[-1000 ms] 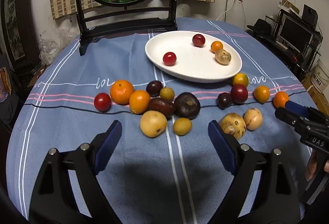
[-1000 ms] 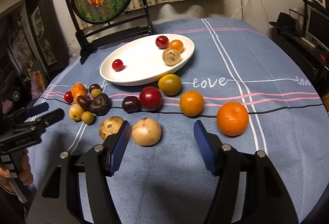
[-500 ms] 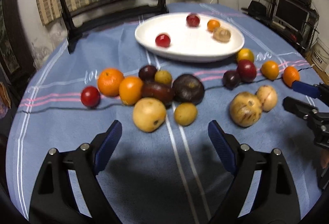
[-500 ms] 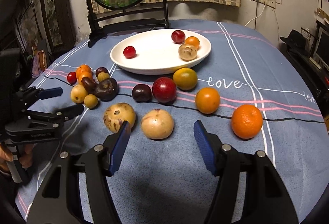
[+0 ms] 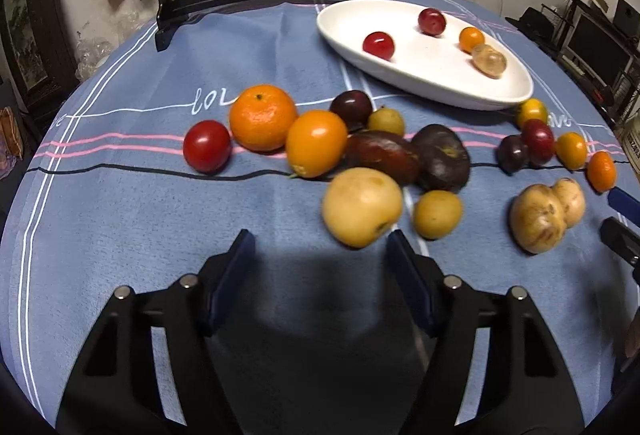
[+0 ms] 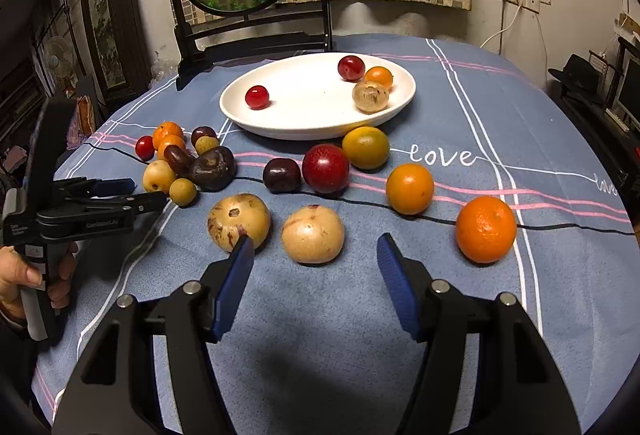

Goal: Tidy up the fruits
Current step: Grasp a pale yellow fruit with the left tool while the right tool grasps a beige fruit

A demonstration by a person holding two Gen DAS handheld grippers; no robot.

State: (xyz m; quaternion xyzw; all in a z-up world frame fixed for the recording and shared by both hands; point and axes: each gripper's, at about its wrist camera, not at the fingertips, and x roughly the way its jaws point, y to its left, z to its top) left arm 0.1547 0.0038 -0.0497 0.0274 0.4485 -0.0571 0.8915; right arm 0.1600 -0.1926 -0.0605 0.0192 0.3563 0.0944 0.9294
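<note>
A: I start at the bench's (image 5: 120, 235) left edge, where the red tomato (image 5: 207, 146) sits alone, clear of trouble. Next to it, the big mandarin (image 5: 263, 117) and the smooth orange fruit (image 5: 316, 143) touch each other and crowd the dark fruits behind.

B: And your left gripper (image 5: 320, 247)?

A: It hovers near the front edge of the bench, its fingers (image 5: 234, 267) closing with nothing between them and nothing held. The pale yellow fruit (image 5: 362, 212) lies just ahead of the right finger, off the centreline. If I keep closing from here, that finger may clip the fruit and roll it into the small yellow-green one (image 5: 438, 214) or the dark wrinkled fruit (image 5: 442, 157) just behind.

B: So the pile is the risk?

A: Yes. They are round and packed tight, so one nudge could scatter several toward the front edge.

B: The right side?

A: My right gripper (image 6: 316, 259) stands about half open and empty, fingers apart. The tan fruit (image 6: 313, 234) lies between and just beyond the tips; the speckled fruit (image 6: 239, 221) is right at the left finger, so a grab could bump it.

B: The plate?

A: The white plate (image 6: 296, 127) sits toward the far edge with four fruits already in it. Its rim is low, so a fruit dropped carelessly might roll out. The lone mandarin (image 6: 486, 229) at the right lies well clear.
</note>
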